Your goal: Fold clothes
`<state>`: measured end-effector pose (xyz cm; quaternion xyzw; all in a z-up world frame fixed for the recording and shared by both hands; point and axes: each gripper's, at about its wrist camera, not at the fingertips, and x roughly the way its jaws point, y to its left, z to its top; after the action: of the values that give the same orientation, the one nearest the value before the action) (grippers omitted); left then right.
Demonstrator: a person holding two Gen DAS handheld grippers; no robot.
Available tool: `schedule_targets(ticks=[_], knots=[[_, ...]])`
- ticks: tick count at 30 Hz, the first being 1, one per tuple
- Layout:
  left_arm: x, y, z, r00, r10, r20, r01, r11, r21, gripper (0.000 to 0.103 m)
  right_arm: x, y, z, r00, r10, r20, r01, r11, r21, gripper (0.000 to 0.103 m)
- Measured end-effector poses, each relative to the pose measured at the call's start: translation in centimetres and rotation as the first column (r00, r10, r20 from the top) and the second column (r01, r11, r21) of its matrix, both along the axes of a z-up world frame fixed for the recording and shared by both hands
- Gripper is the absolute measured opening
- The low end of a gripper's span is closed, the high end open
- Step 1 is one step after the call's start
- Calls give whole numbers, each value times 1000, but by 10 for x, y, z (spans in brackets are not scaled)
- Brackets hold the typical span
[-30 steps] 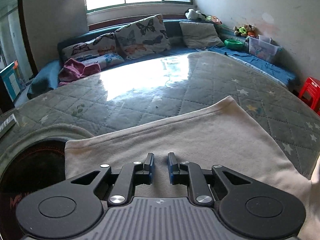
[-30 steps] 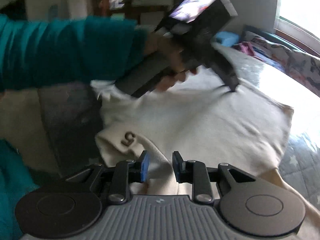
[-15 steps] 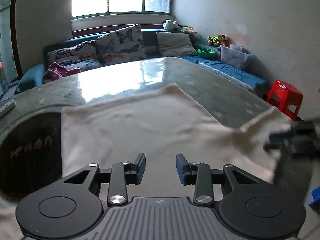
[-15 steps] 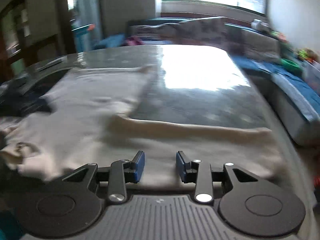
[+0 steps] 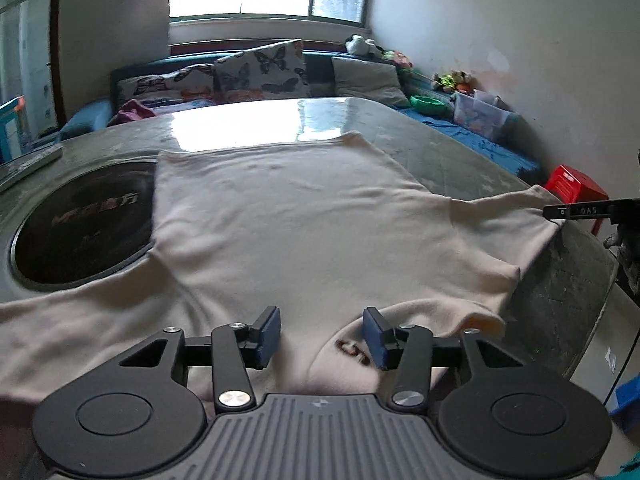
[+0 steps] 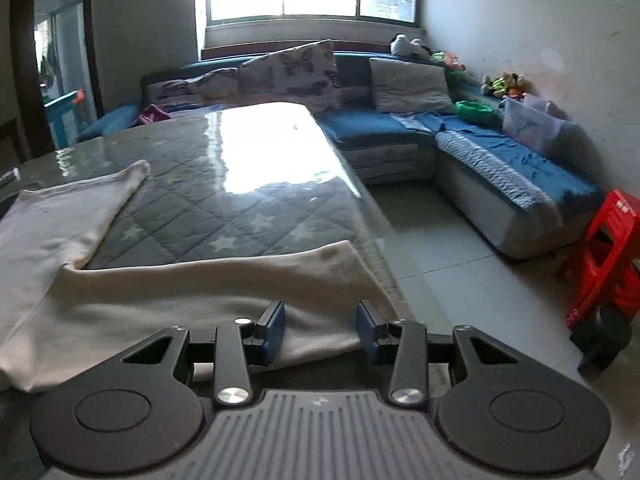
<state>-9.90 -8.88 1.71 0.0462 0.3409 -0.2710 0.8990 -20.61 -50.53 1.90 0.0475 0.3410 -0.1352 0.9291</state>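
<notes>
Tabletop (image 5: 440,152) now shows shirt (image 5: 304,220) spread; hand-held grippers opened.

Black claw (image 5: 321,336), blue pads (image 5: 269,334), silver screws

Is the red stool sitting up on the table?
No, the red stool stands on the floor beside the sofa, well off the table.

One cream garment (image 5: 304,224) lies on one desk (image 6: 224,208), with two butterfly cushions (image 5: 264,68), one grey cushion (image 6: 408,80), one red stool (image 6: 608,252) and one clear bin (image 6: 532,124) beyond.
</notes>
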Motion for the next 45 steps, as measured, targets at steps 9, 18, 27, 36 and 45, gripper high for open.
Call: schedule_targets(ticks=[9,18,27,36,45], knots=[[2,75,9,959,282,-9,-282,958,-45,50,8,30,11,996,86,31,-86,996,7,48],[19,143,0,854,519,-34,-519,854,-15,48,13,36,5,996,90,20,-90,995,33,54],[33,184,-2,694,720,17,-719,693,43,49,12,37,3,995,96,16,-97,995,24,59],[46,196,-4,671,741,21,-741,671,30,8,13,37,2,996,92,21,-92,995,24,63],[68,189,0,692,712,117,-722,686,91,6,13,36,2,996,91,20,-92,996,18,66]])
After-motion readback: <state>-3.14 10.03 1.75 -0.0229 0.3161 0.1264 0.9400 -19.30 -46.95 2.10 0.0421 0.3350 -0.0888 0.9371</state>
